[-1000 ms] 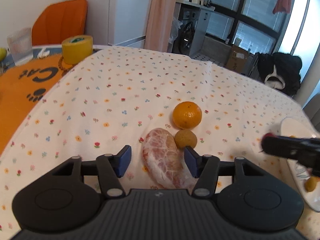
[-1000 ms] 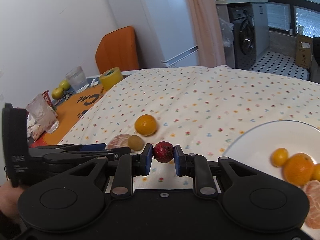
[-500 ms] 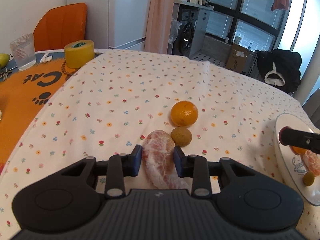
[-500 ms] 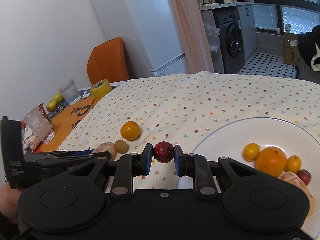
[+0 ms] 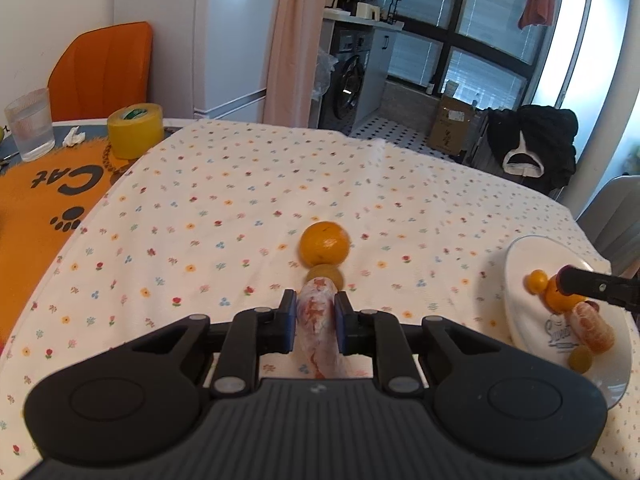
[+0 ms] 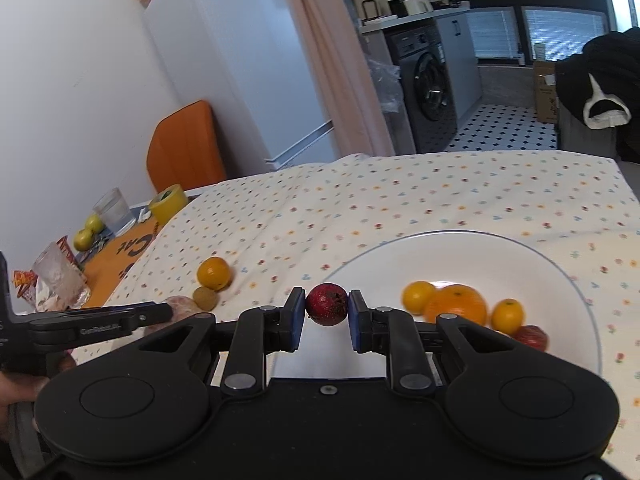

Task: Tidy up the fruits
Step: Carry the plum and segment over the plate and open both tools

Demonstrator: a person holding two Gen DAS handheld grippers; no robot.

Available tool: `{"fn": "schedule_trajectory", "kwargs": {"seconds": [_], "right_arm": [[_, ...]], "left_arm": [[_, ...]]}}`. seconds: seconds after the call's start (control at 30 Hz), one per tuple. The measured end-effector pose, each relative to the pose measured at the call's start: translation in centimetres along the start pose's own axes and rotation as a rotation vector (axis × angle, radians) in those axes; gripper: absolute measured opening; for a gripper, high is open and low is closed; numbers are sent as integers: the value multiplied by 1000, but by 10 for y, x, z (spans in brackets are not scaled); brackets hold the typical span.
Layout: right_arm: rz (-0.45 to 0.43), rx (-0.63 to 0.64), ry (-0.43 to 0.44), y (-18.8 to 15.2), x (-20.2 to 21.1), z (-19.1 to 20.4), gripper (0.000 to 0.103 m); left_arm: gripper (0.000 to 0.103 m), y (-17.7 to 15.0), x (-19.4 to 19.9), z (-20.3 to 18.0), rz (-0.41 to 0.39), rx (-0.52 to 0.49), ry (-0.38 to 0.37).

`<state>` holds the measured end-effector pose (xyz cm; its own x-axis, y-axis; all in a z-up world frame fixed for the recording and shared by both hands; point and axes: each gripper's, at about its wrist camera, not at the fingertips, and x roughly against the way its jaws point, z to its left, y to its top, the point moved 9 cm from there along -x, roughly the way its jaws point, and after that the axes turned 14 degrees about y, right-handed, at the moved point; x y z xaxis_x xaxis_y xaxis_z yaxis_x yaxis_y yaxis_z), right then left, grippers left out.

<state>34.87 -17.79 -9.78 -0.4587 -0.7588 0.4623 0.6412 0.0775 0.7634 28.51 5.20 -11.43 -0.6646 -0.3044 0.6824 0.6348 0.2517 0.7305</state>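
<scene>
My left gripper (image 5: 316,320) is shut on a peeled citrus in clear wrap (image 5: 318,332), just above the flowered tablecloth. Right behind it lie a small brown fruit (image 5: 328,273) and a whole orange (image 5: 325,243). My right gripper (image 6: 327,312) is shut on a small dark red fruit (image 6: 327,304), held over the left rim of the white plate (image 6: 460,256). On the plate lie several small oranges (image 6: 456,306) and a red fruit (image 6: 530,336). The left gripper (image 6: 160,314) shows at the left of the right wrist view, the right gripper (image 5: 572,280) over the plate (image 5: 516,280) in the left wrist view.
An orange cat mat (image 5: 44,196) at the far left bears a yellow tape roll (image 5: 135,130) and a water glass (image 5: 29,124). An orange chair (image 5: 104,68) stands behind. Green apples (image 6: 89,232), another glass (image 6: 60,280) and a snack packet lie on the left.
My left gripper shut on the wrapped citrus and lifted it slightly. My right gripper carried the red fruit rightward, from over the cloth to above the plate's rim.
</scene>
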Motion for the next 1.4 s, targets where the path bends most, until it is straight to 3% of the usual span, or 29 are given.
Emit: {"fn": "schedule_trajectory", "kwargs": {"seconds": [0.5, 0.57, 1.07, 1.4], "right_arm": [[-8, -40, -36, -12, 22, -24, 22], [-5, -46, -41, -15, 24, -26, 29], [-61, -88, -77, -14, 58, -50, 35], [-94, -129, -76, -18, 71, -58, 40]], "left_arm": [[17, 22, 37, -54, -80, -41, -103], [17, 22, 37, -64, -80, -54, -117], [17, 21, 38, -126, -76, -121, -222], [18, 11, 22, -160, -24, -166, -297]]}}
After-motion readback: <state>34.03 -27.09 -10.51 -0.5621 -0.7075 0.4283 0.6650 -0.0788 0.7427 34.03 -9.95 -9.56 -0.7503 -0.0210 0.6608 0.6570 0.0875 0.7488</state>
